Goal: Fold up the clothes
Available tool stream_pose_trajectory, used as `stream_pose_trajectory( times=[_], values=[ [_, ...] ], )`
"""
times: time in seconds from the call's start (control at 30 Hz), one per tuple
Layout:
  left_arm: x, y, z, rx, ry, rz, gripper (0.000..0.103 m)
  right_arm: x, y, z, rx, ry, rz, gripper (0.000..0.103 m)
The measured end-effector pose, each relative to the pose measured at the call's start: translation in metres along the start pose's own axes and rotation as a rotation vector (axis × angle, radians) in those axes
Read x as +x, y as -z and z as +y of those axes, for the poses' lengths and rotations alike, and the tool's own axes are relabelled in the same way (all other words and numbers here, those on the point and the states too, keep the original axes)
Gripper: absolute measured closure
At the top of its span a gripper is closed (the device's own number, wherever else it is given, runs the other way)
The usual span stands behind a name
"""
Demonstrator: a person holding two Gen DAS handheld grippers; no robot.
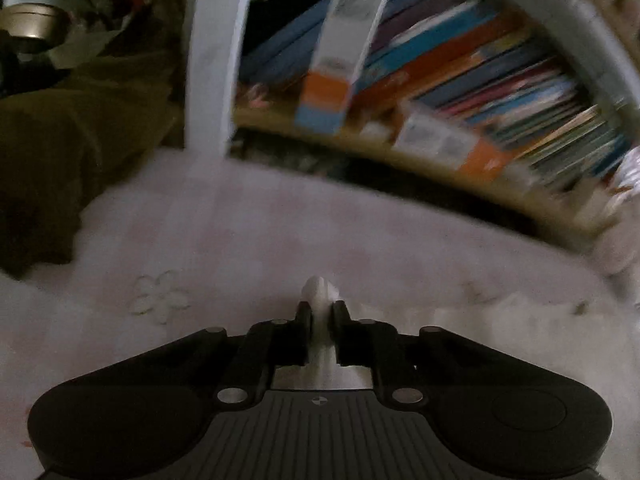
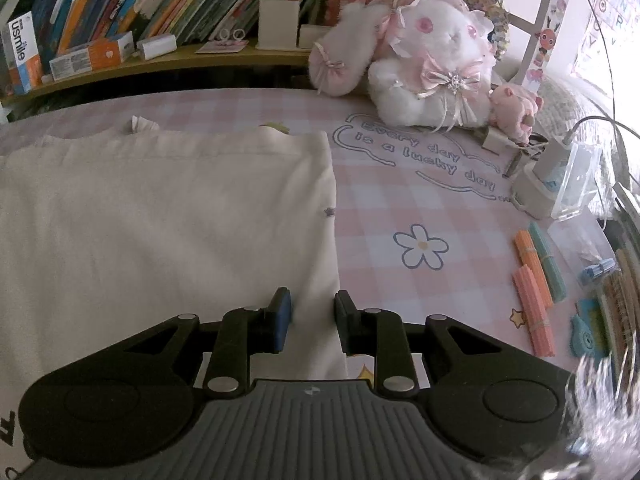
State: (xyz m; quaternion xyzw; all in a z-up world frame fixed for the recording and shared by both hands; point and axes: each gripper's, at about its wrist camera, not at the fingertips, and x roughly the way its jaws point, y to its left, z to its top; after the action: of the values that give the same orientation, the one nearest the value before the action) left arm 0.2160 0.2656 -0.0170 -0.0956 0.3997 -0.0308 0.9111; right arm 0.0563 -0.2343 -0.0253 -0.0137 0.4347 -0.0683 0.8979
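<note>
A cream white garment (image 2: 168, 216) lies flat on the pink checked table cover (image 2: 400, 200), filling the left half of the right wrist view. My right gripper (image 2: 312, 312) is open, its jaws straddling the garment's right edge near the front. In the blurred, dim left wrist view my left gripper (image 1: 320, 312) is shut on a pinch of white cloth (image 1: 319, 292) that pokes up between the fingers, above the pale cover (image 1: 280, 240).
A bookshelf (image 2: 160, 4) with books and boxes runs along the back. A white plush rabbit (image 2: 432, 64) and a small pink plush (image 2: 514, 110) sit at the back right. A charger stand (image 2: 548, 184) and coloured stick bundles (image 2: 536, 272) lie right. A dark brown cloth (image 1: 60, 152) sits left.
</note>
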Motion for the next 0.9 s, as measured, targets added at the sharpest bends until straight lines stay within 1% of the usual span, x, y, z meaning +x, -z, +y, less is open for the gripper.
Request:
stream_pose_trajectory(
  times=[0.07,0.13,0.17,0.2,0.23,0.33,0.37,0.4,0.47,0.5,0.53,0.57,0.63,0.67,0.7,0.77,0.83,0.9],
  values=[
    [-0.003,0.001,0.006,-0.034,-0.016,-0.010,0.079,0.000,0.001,0.000,0.000,-0.001,-0.002,0.080],
    [-0.016,0.003,0.012,-0.069,-0.043,-0.045,0.079,0.000,0.002,0.000,0.000,-0.003,-0.007,0.080],
    [-0.024,0.005,0.014,-0.080,-0.049,-0.065,0.078,0.000,0.002,-0.001,0.004,-0.006,-0.009,0.080],
    [-0.033,0.008,0.015,-0.085,-0.041,-0.077,0.073,0.000,0.002,-0.002,0.008,-0.009,-0.011,0.080],
    [-0.042,0.012,0.014,-0.088,-0.027,-0.084,0.071,0.000,0.002,-0.002,0.012,-0.013,-0.013,0.080],
    [-0.068,0.025,0.010,-0.096,0.014,-0.100,0.069,0.000,0.003,-0.005,0.023,-0.028,-0.019,0.080],
    [-0.076,0.033,0.005,-0.098,0.025,-0.099,0.065,0.000,0.003,-0.007,0.025,-0.035,-0.019,0.080],
    [-0.084,0.041,0.000,-0.098,0.032,-0.098,0.055,0.000,0.003,-0.008,0.026,-0.042,-0.019,0.080],
    [-0.103,0.060,-0.014,-0.083,0.033,-0.109,0.048,0.000,0.001,-0.012,0.034,-0.065,-0.005,0.078],
    [-0.110,0.068,-0.022,-0.071,0.032,-0.109,0.048,-0.001,0.000,-0.015,0.042,-0.078,0.006,0.072],
    [-0.117,0.077,-0.030,-0.057,0.030,-0.106,0.048,-0.003,0.000,-0.018,0.053,-0.095,0.013,0.069],
    [-0.124,0.085,-0.038,-0.045,0.032,-0.100,0.047,-0.007,0.000,-0.022,0.063,-0.117,0.015,0.068],
    [-0.139,0.103,-0.057,-0.022,0.037,-0.090,0.040,-0.020,0.003,-0.032,0.101,-0.169,0.024,0.062],
    [-0.145,0.113,-0.065,-0.009,0.038,-0.088,0.034,-0.026,0.006,-0.038,0.129,-0.192,0.033,0.060],
    [-0.151,0.121,-0.073,0.011,0.036,-0.087,0.031,-0.033,0.009,-0.044,0.158,-0.213,0.042,0.057],
    [-0.157,0.138,-0.089,0.060,0.020,-0.074,0.028,-0.045,0.019,-0.057,0.222,-0.257,0.065,0.056],
    [-0.157,0.152,-0.103,0.104,-0.006,-0.049,0.028,-0.054,0.032,-0.068,0.274,-0.285,0.100,0.054],
    [-0.159,0.164,-0.117,0.131,-0.025,-0.032,0.025,-0.061,0.044,-0.077,0.324,-0.314,0.139,0.053]
  ],
)
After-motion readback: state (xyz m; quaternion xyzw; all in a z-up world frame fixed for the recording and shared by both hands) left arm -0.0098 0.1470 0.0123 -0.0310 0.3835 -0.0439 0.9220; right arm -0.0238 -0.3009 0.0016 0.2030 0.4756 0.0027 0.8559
